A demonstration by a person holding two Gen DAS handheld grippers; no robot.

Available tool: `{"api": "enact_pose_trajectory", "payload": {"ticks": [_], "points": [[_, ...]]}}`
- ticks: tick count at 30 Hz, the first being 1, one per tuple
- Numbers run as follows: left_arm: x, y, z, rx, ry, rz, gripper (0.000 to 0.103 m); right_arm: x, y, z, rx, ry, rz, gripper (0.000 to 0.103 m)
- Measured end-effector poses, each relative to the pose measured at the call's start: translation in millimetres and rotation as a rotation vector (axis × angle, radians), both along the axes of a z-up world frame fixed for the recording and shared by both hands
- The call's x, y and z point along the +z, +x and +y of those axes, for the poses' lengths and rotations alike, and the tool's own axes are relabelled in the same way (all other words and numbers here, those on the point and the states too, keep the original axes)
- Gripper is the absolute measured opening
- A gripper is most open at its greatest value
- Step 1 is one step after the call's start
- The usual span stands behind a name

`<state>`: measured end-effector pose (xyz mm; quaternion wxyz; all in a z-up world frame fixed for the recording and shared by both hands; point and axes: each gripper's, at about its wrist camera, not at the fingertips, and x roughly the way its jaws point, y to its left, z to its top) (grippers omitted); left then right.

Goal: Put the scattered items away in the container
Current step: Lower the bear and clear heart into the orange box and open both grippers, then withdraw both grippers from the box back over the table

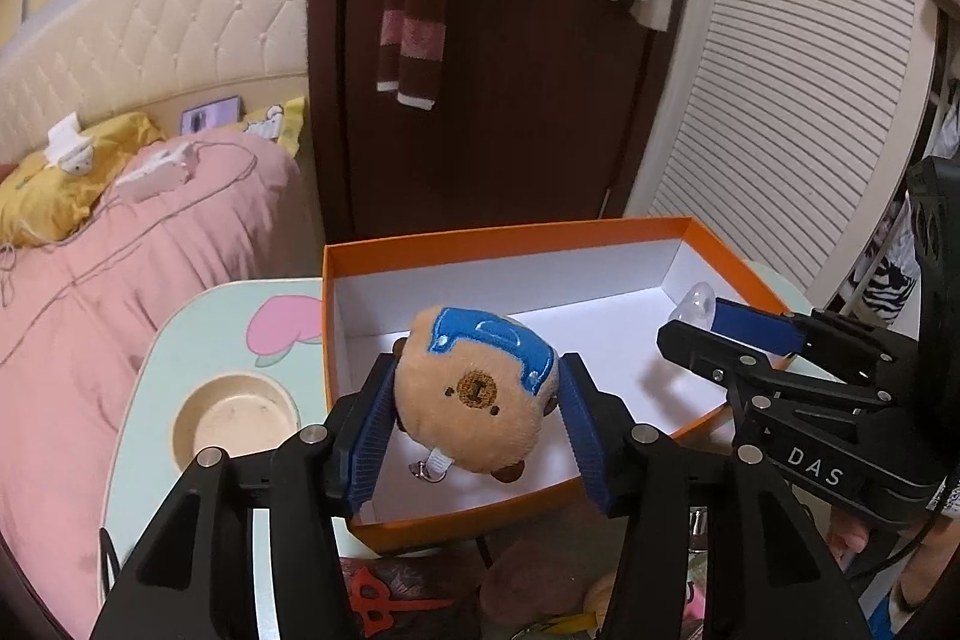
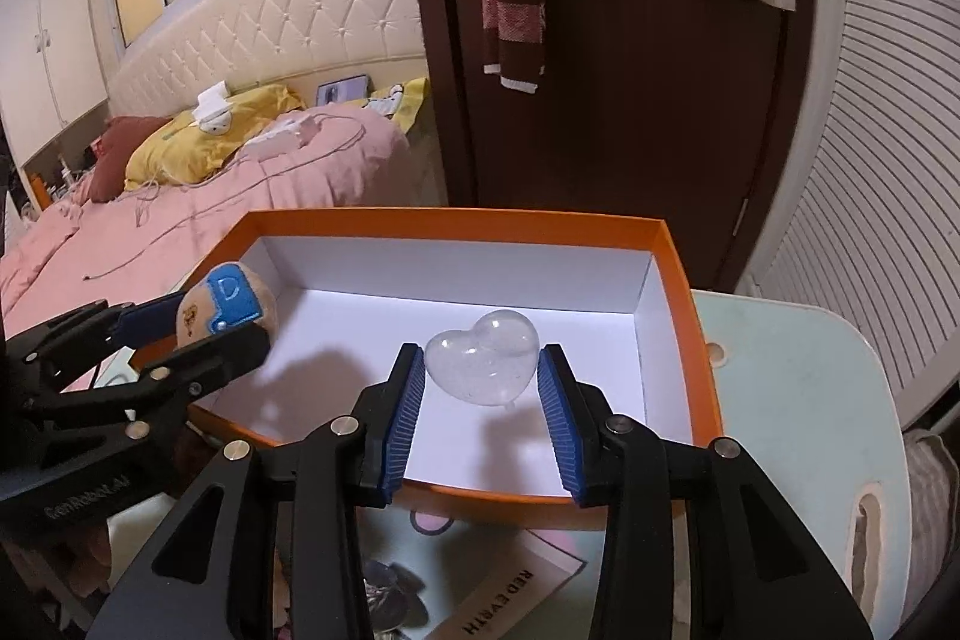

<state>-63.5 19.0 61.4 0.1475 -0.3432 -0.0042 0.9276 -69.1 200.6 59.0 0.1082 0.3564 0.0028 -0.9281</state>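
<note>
Over the orange box [image 1: 510,235], my left tongs [image 1: 477,415] squeeze the soft, light plush toy [image 1: 474,394] across its sides, my right tongs [image 2: 483,388] pinching the slippery, rigid clear heart [image 2: 483,358].

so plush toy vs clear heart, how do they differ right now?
The plush toy is opaque tan with a blue patch and a stitched face; the clear heart is see-through and plain. The toy sits between the left gripper pads, the heart between the right gripper pads. The toy is the bulkier. Both hang over the open orange box.
</note>
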Motion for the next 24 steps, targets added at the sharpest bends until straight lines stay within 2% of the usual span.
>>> {"api": "enact_pose_trajectory", "payload": {"ticks": [3, 5, 6, 7, 9, 11, 13, 14, 15, 17, 20, 22, 24], "points": [[0, 0, 0, -0.008, -0.006, 0.002, 0.054, -1, 0, 1, 0.000, -0.002, 0.003, 0.041], [2, 2, -3, -0.018, 0.025, 0.000, 0.059, -1, 0, 1, 0.004, -0.002, 0.005, 0.041], [5, 3, -6, -0.014, 0.043, 0.006, 0.065, 0, 0, 1, 0.009, -0.008, 0.002, 0.041], [9, 6, -10, -0.005, 0.062, 0.019, 0.075, 1, 0, 2, 0.013, -0.014, -0.001, 0.041], [22, 16, -20, 0.020, 0.098, 0.069, 0.087, 7, 3, 4, 0.014, -0.025, 0.003, 0.041], [34, 27, -29, 0.040, 0.125, 0.111, 0.087, 17, 11, 5, 0.018, -0.035, 0.047, 0.041], [47, 35, -39, 0.052, 0.138, 0.126, 0.087, 31, 24, 6, 0.030, -0.040, 0.103, 0.053], [52, 40, -44, 0.059, 0.148, 0.138, 0.087, 37, 31, 7, 0.032, -0.052, 0.125, 0.067], [57, 46, -49, 0.066, 0.158, 0.148, 0.087, 43, 38, 9, 0.032, -0.065, 0.146, 0.069], [65, 59, -59, 0.077, 0.167, 0.145, 0.087, 54, 51, 13, 0.052, -0.104, 0.179, 0.069], [67, 76, -64, 0.077, 0.117, 0.100, 0.087, 70, 71, 17, 0.071, -0.121, 0.181, 0.069], [61, 89, -64, 0.094, 0.057, 0.053, 0.088, 78, 84, 22, 0.078, -0.115, 0.158, 0.069], [47, 100, -63, 0.091, 0.038, -0.013, 0.088, 78, 94, 24, 0.053, -0.098, 0.113, 0.069]]}}
